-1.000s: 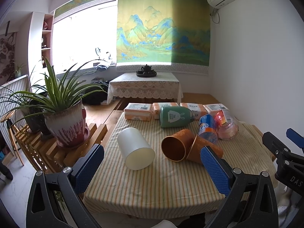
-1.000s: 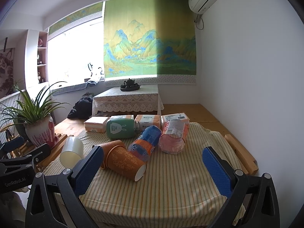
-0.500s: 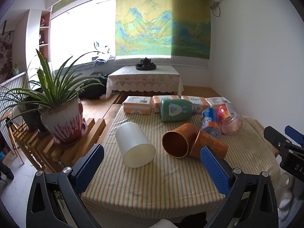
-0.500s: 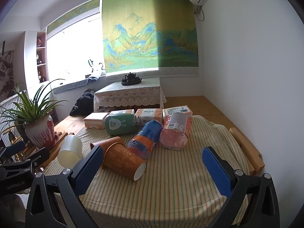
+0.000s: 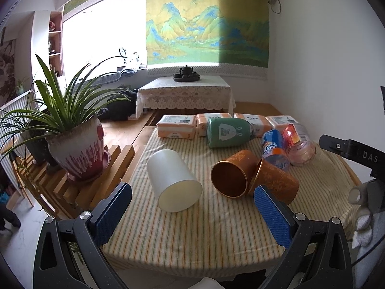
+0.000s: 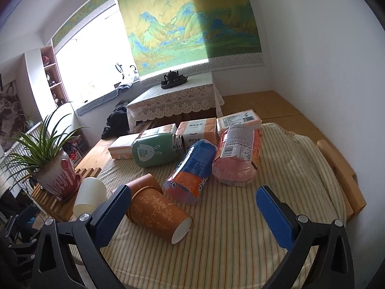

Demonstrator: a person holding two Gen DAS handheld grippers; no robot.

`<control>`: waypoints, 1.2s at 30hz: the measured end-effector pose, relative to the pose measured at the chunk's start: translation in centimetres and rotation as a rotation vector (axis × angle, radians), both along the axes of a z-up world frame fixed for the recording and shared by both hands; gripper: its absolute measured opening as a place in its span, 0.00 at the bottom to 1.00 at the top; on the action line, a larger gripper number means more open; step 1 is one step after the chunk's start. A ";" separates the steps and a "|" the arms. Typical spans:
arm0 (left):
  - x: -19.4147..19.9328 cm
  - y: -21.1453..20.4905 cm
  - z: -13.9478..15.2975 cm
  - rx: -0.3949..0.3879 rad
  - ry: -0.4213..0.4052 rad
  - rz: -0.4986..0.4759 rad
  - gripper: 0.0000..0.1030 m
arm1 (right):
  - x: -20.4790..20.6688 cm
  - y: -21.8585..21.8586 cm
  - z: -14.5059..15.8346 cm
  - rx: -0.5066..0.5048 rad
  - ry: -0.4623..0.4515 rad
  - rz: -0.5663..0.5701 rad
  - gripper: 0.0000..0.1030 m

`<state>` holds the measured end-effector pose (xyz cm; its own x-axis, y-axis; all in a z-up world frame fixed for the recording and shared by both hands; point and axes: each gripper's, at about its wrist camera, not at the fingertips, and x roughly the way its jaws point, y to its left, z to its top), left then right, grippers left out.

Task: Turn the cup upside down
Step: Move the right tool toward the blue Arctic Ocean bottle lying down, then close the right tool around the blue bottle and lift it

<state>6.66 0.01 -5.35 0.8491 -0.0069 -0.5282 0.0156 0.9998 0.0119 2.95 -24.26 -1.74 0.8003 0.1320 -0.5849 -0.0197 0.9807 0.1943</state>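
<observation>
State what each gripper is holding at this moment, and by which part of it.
Nothing is held. The left gripper and the right gripper are both open, with no cup between their pads; the white cup lies untouched on the table.

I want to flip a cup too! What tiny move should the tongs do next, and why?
Probably ease the open left tongs forward around the white plastic cup. It lies on its side on the striped tablecloth, right ahead between the blue pads, apart from the two orange paper cups, and nothing is gripped yet.
</observation>
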 end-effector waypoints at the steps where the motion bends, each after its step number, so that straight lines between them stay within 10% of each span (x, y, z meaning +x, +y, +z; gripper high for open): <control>1: 0.1 0.1 -0.1 0.001 0.003 0.003 1.00 | 0.7 -0.2 -0.3 0.019 0.020 0.009 0.99; 16: 1.4 1.2 -1.3 0.002 0.036 0.027 1.00 | 12.5 -1.8 -5.4 0.325 0.355 0.055 0.81; 36: 2.4 2.7 -2.2 -0.012 0.057 0.056 1.00 | 16.0 -0.9 -8.8 0.346 0.476 0.023 0.59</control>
<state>9.03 2.74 -7.51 0.8168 0.0330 -0.5760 -0.0398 0.9992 0.0008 18.98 -25.16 -10.51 0.4550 0.3935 -0.7989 0.1271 0.8592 0.4956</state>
